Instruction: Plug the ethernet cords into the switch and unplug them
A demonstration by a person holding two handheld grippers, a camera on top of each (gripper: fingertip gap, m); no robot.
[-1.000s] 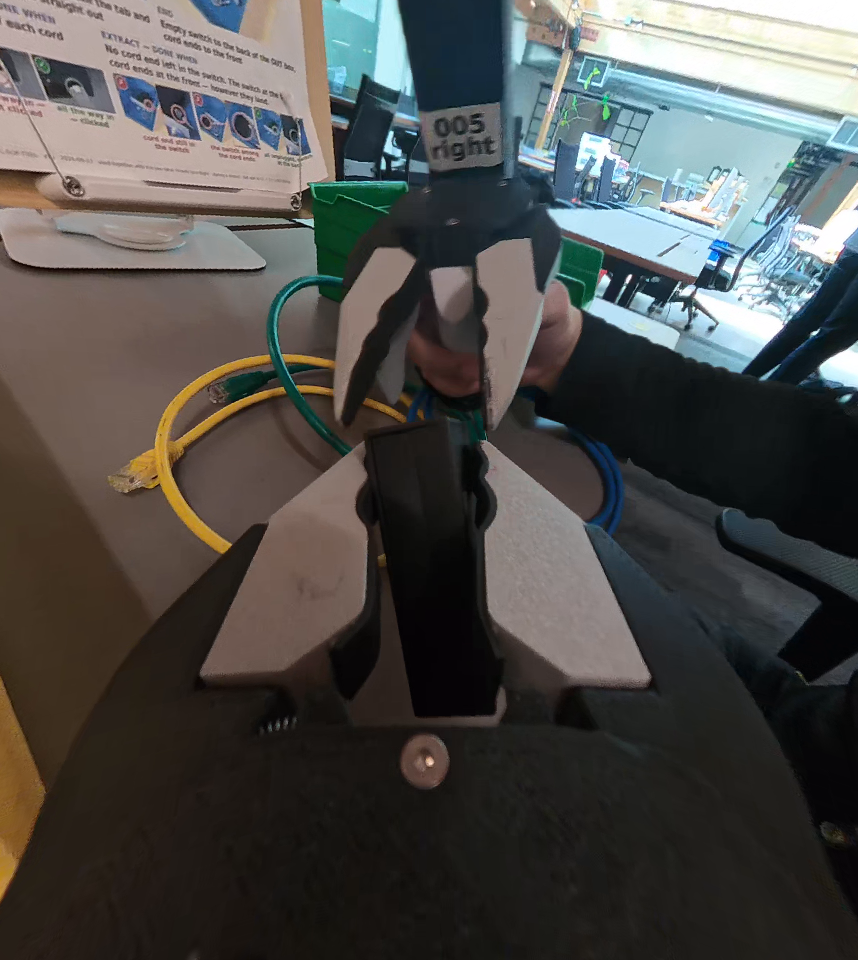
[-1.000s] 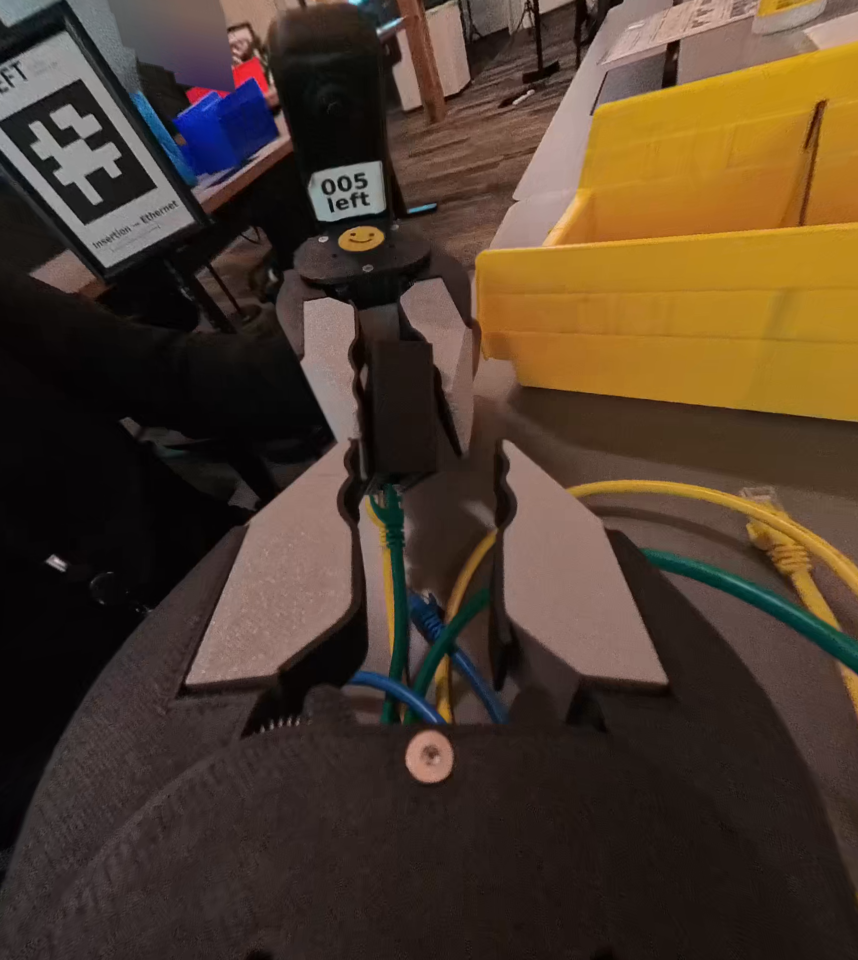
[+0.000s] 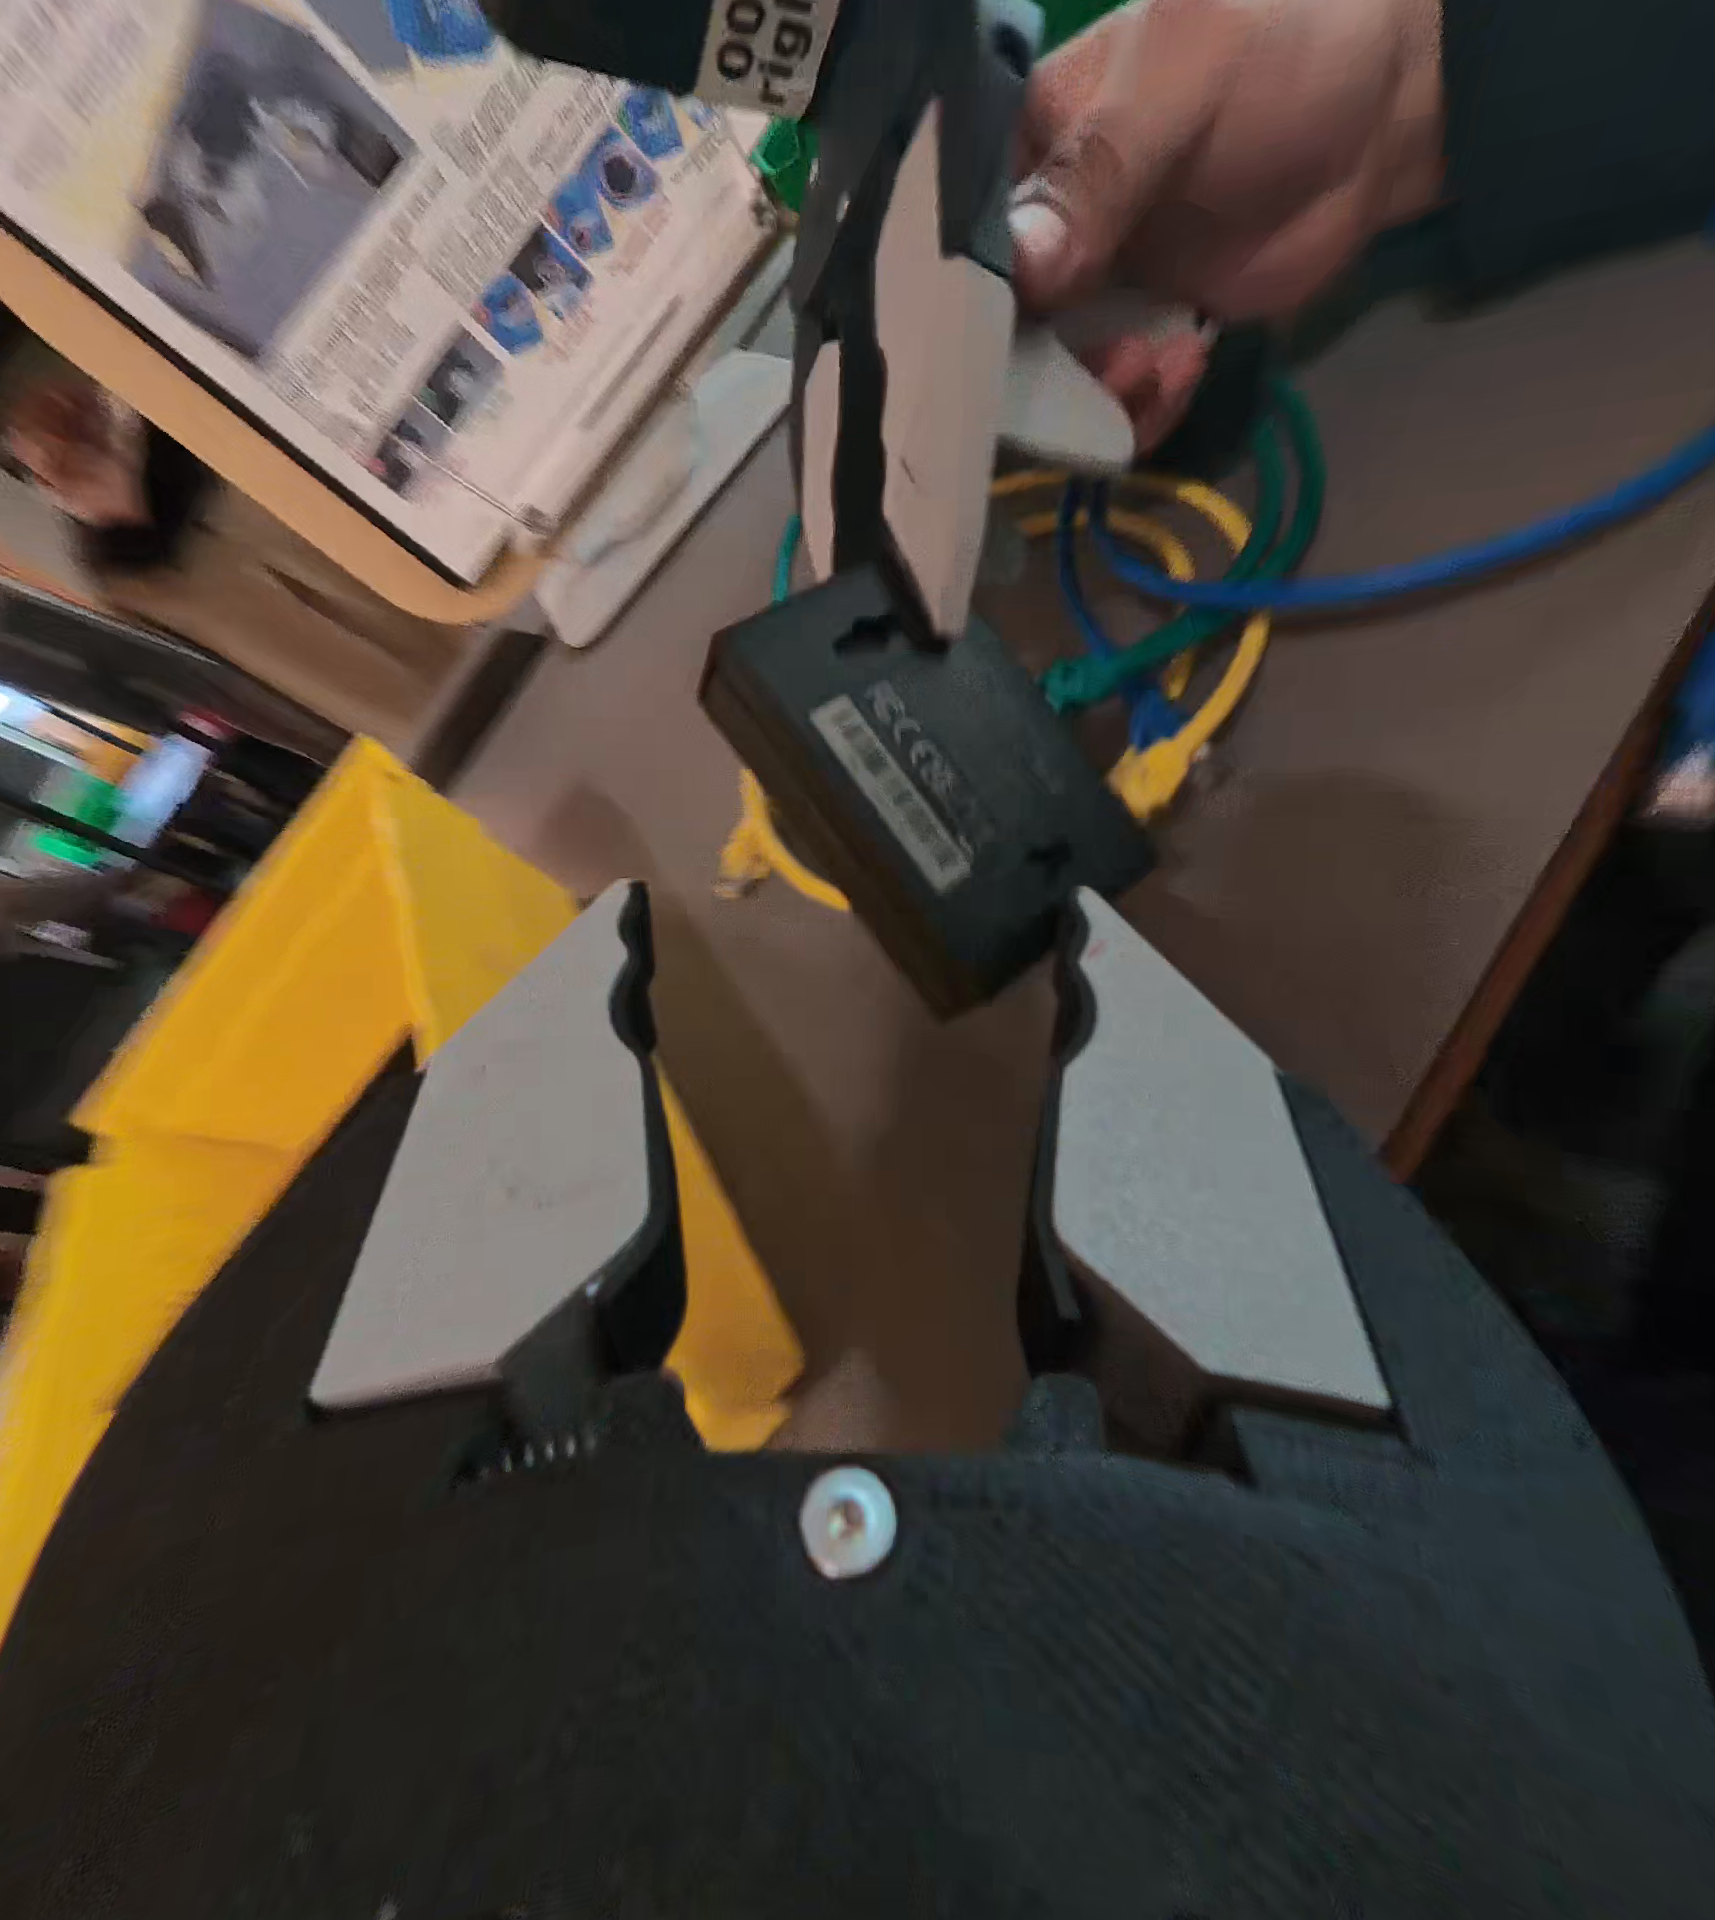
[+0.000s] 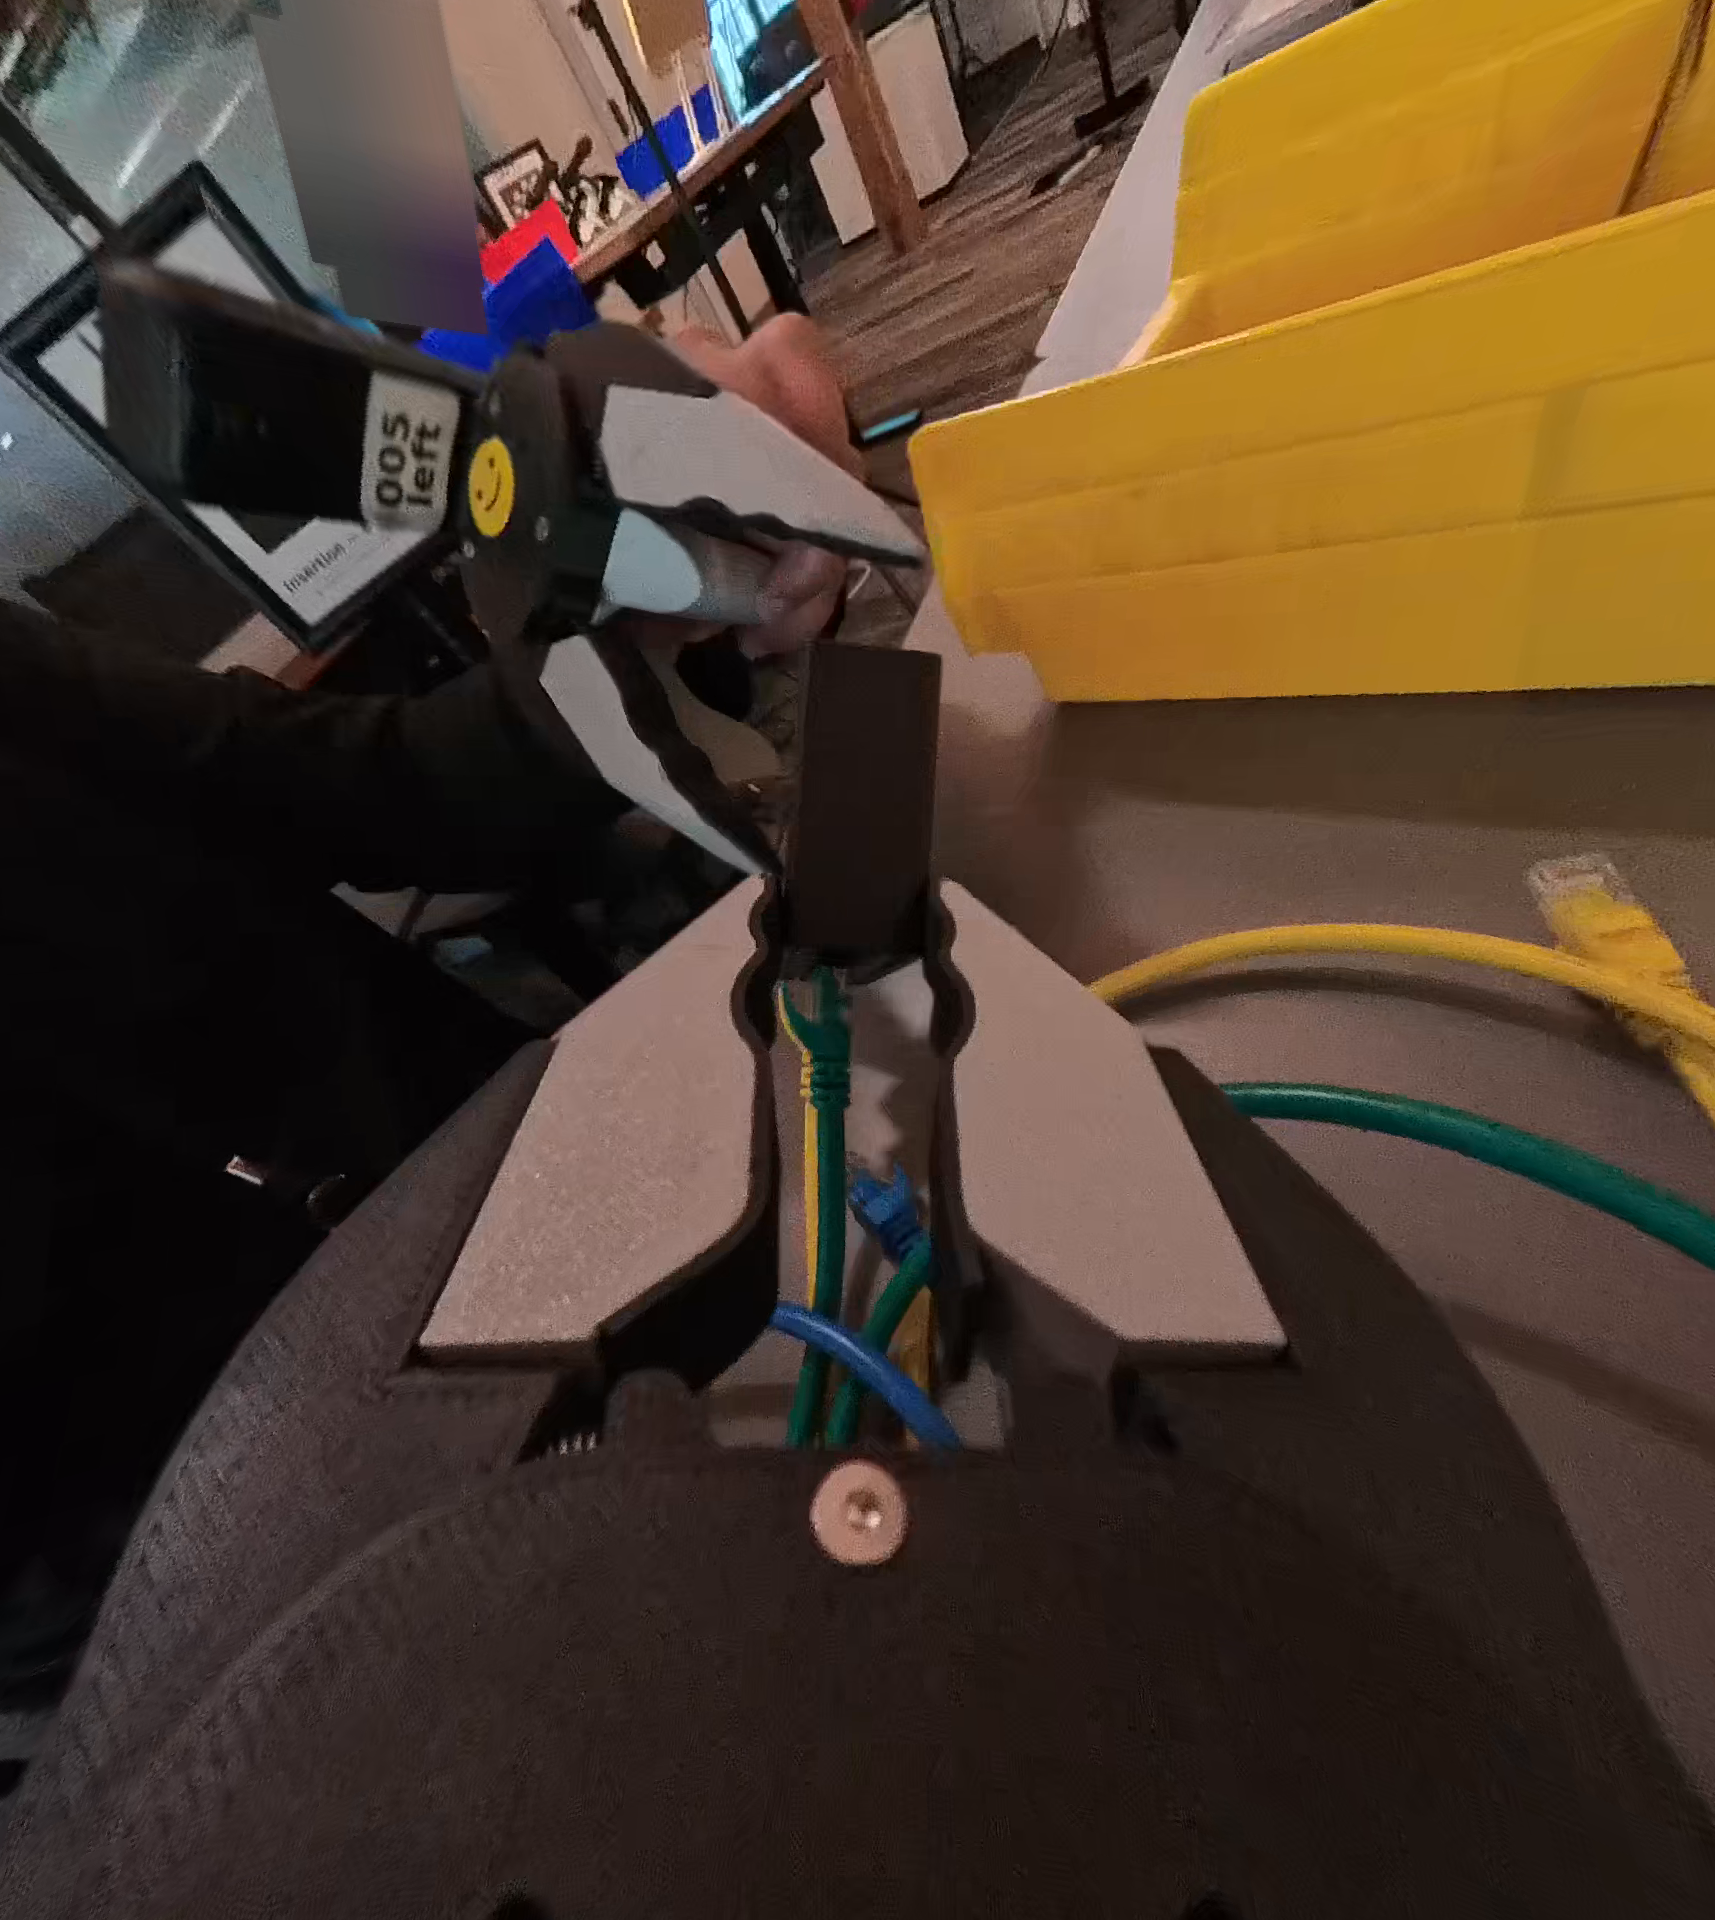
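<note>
The right tool (image 4: 858, 935) is clamped on one end of the black switch (image 4: 868, 790), holding it up off the tabletop (image 4: 1352, 821). The left tool (image 3: 848, 935) has its fingers spread apart, and the switch's other end sits just by its right fingertip; I cannot tell whether they touch. Three ethernet cords lie loosely tangled: one yellow cord (image 4: 1352, 951), one green cord (image 4: 1507, 1158) and one blue cord (image 3: 1455, 556). Two yellow bins (image 4: 1404, 520) stand along the tabletop's far side, leaving bare room between them and the cords. The tabletop's edge (image 3: 1518, 935) runs close by the switch. An instruction sheet (image 3: 396, 260) stands behind on a stand. The switch's underside carries a pale label, and each tool bears a white tag
</note>
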